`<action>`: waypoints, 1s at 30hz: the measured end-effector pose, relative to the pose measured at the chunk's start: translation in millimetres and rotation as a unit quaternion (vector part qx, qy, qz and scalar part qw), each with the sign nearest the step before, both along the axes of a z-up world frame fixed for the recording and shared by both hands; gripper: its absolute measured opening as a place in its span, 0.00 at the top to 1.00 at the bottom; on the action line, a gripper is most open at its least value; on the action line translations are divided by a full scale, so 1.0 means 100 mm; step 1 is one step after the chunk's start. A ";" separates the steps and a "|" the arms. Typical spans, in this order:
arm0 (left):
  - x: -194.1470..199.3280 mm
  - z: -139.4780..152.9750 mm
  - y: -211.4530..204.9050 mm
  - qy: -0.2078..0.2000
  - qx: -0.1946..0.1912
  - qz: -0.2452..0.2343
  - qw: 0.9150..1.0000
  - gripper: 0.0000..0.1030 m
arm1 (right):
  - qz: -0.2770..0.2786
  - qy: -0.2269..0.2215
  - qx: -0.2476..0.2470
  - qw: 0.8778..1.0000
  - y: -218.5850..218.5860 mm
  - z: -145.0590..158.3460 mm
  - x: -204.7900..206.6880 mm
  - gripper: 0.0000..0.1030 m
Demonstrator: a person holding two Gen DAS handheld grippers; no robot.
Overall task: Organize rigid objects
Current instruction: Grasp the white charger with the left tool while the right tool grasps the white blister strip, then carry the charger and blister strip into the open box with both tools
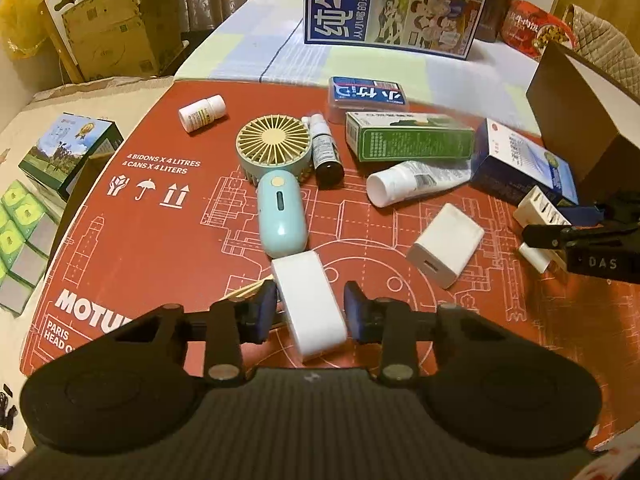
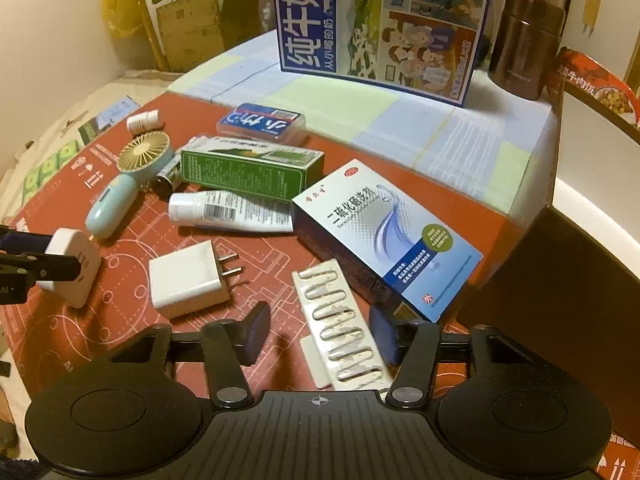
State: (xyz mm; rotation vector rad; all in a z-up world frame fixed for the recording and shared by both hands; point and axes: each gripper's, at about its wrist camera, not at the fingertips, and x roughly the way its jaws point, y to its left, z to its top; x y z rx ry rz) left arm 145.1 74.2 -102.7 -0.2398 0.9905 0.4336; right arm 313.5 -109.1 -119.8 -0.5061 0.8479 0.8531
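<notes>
1. Two grippers work over a red printed cardboard sheet (image 1: 160,240) laid on the table; both point steeply down.
2. Left gripper (image 1: 311,308): jaws clenched on a white rounded case (image 1: 312,296), one pad on each long side. The case lies at the near edge of the clutter, its far end just beside the handle of a mint handheld fan (image 1: 276,168).
3. Right gripper (image 2: 320,332): jaws released. A white blister strip (image 2: 344,320) lies between them. The pad on the picture's right is at the strip's edge; the other pad stands apart from it. A flat white piece shows under the strip; what it is I cannot tell.
4. The strip lies just beside a blue-and-white medicine box (image 2: 384,236), near the sheet's right side.
5. White plug charger (image 1: 446,244): flat on the sheet between the two grippers, prongs pointing toward the medicine box.
6. Farther back: white tube (image 2: 228,212) on its side, green box (image 1: 408,136) behind it, small white pill bottle (image 1: 202,112) on its side at far left.
7. Large milk carton (image 2: 380,20) stands upright beyond the sheet.
</notes>
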 end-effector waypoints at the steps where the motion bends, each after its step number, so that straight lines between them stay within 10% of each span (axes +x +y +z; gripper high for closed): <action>1: 0.00 -0.01 0.00 0.000 0.001 -0.003 1.000 0.71 | -0.002 0.005 -0.001 1.000 0.00 -0.01 0.00 0.68; 8: -0.01 0.00 0.01 0.002 0.013 -0.071 0.997 0.78 | -0.013 0.030 -0.006 0.999 -0.02 -0.01 -0.10 0.76; 30: 0.18 0.00 0.00 0.024 0.020 -0.081 0.996 0.78 | -0.051 0.032 0.002 0.998 -0.02 0.18 -0.12 0.76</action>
